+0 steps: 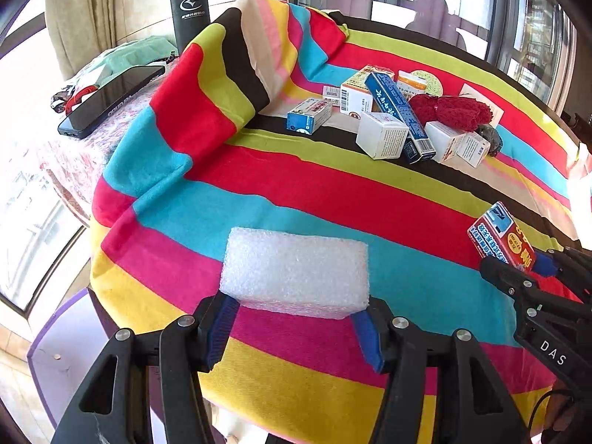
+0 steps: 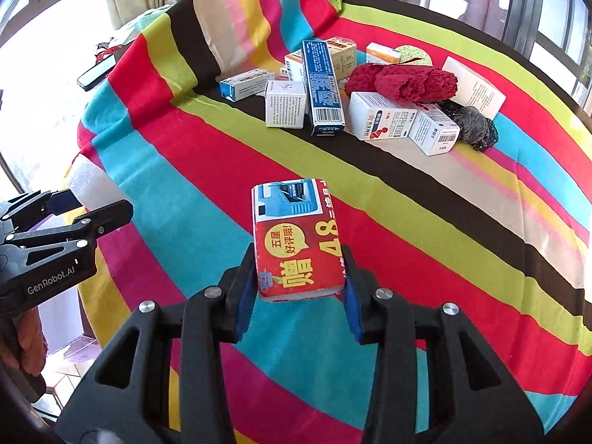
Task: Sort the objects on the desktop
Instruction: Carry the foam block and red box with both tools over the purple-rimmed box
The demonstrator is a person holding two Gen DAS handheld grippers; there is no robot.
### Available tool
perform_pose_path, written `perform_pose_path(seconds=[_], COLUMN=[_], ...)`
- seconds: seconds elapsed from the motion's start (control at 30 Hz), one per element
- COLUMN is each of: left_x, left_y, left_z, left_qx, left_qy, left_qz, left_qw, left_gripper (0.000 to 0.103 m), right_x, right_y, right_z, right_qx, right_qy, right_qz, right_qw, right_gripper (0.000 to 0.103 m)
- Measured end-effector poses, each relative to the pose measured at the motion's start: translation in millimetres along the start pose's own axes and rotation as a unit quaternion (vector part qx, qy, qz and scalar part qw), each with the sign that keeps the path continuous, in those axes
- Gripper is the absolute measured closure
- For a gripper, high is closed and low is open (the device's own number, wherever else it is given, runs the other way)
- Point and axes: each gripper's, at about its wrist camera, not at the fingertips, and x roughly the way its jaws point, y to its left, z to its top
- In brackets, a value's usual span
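Observation:
My left gripper [image 1: 296,318] is shut on a white foam block [image 1: 296,272], held over the striped cloth [image 1: 333,199] near the table's front edge. My right gripper [image 2: 300,281] is shut on a red and blue packet with yellow print [image 2: 298,238]; the packet also shows in the left wrist view [image 1: 501,236] at the right. A pile of small boxes [image 2: 318,88] with a tall blue box [image 1: 397,111], red knitted cloth [image 2: 407,79] and a dark scouring ball [image 2: 475,124] lies at the far side. The foam block shows at the left of the right wrist view [image 2: 87,181].
A black flask [image 1: 188,3] stands at the back left. A dark phone [image 1: 111,98] lies on a side surface left of the cloth, next to a green cloth [image 1: 137,51]. The striped cloth is bunched up in a fold [image 1: 229,59] at the back left. Windows surround the table.

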Motion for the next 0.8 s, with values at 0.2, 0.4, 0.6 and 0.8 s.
perform_pose_path(seconds=[0.2, 0.4, 0.6, 0.8], left_x=[-16.3, -28.9, -43.3, -52.8], left_y=[52.7, 118.6, 182.2, 238.2], left_z=[-22.1, -47.5, -84.6, -125.0], left_qx=[-0.047, -0.112, -0.189, -0.250], left_qy=[-0.014, -0.016, -0.010, 0.013], left_qz=[0.025, 0.070, 0.115, 0.162], left_qw=[0.9985, 0.9912, 0.9752, 0.9546], left_gripper=[0.046, 0.046, 0.045, 0.045], right_x=[-2.0, -0.3, -0.4, 4.9], right_y=[59.6, 126.0, 194.3, 263.1], right_z=[6.3, 7.8, 0.2, -17.0], right_qx=[-0.050, -0.120, -0.199, -0.282], right_qy=[-0.005, -0.004, 0.002, 0.017], right_qz=[0.041, 0.077, 0.116, 0.158], right_qw=[0.998, 0.990, 0.973, 0.946], right_gripper=[0.059, 0.059, 0.059, 0.059])
